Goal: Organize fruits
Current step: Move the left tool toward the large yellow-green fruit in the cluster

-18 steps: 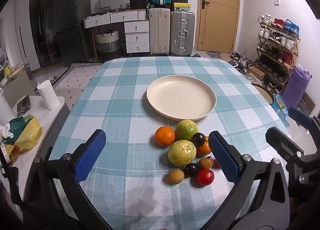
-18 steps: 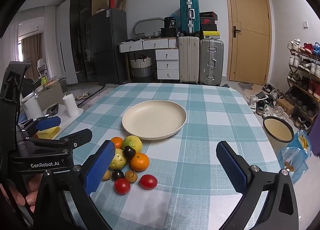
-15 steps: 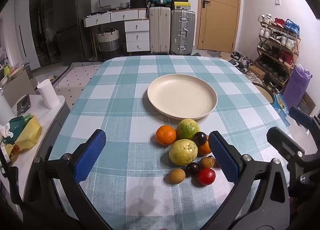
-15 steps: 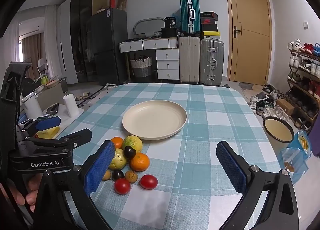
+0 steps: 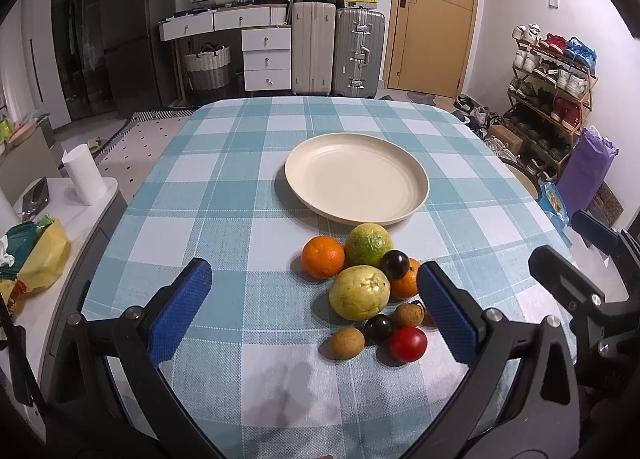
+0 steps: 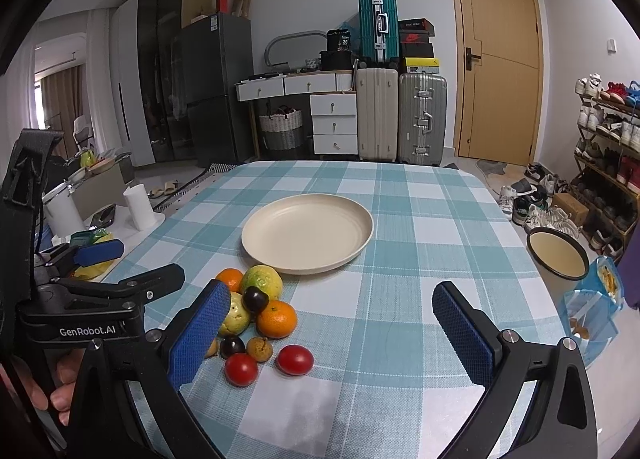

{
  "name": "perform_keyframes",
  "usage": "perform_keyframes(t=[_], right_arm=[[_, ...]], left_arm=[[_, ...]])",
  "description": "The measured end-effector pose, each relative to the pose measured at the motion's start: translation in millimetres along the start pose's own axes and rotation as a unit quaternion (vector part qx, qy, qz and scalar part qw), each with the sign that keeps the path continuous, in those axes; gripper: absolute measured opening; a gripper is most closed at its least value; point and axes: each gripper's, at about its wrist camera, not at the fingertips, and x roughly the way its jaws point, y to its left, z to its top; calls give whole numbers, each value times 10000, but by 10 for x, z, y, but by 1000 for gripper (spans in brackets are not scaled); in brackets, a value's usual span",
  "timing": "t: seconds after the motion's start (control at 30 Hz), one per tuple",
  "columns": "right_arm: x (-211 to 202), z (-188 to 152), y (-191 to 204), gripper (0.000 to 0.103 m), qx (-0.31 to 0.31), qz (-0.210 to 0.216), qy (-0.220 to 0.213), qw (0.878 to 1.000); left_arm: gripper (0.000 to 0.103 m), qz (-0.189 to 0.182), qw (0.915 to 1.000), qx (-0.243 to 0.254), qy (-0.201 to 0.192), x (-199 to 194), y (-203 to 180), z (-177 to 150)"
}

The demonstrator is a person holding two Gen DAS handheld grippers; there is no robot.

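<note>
Left wrist view, left hand-held gripper agape, hovering

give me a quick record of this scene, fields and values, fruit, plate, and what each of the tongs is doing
plate: cream, nothing on it, on the checked tablecloth
fruit pile: on the cloth just in front of the plate, none moved yet
fruit seen: orange, green citrus, pale guava, dark plum, red tomato
left tongs: open, holding nothing, above the cloth near the pile
right tongs: open, holding nothing, pile beside its left finger
</note>
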Motion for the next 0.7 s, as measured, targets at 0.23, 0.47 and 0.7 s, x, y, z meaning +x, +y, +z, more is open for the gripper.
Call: perform_keyframes(t=[0.23,0.47,0.7], right_arm=[[62,-35,-38,103,48,21,-6,10000],[108,-56,-64,103,114,27,28,9999],[134,-60,-106,103,382,130,208,9990]], left_arm=[[102,-79,9999,-13,84,64,1,-21],[102,-181,9997,-50,177,156,23,-40],[102,-335,9984,-50,453,349,20,-96]])
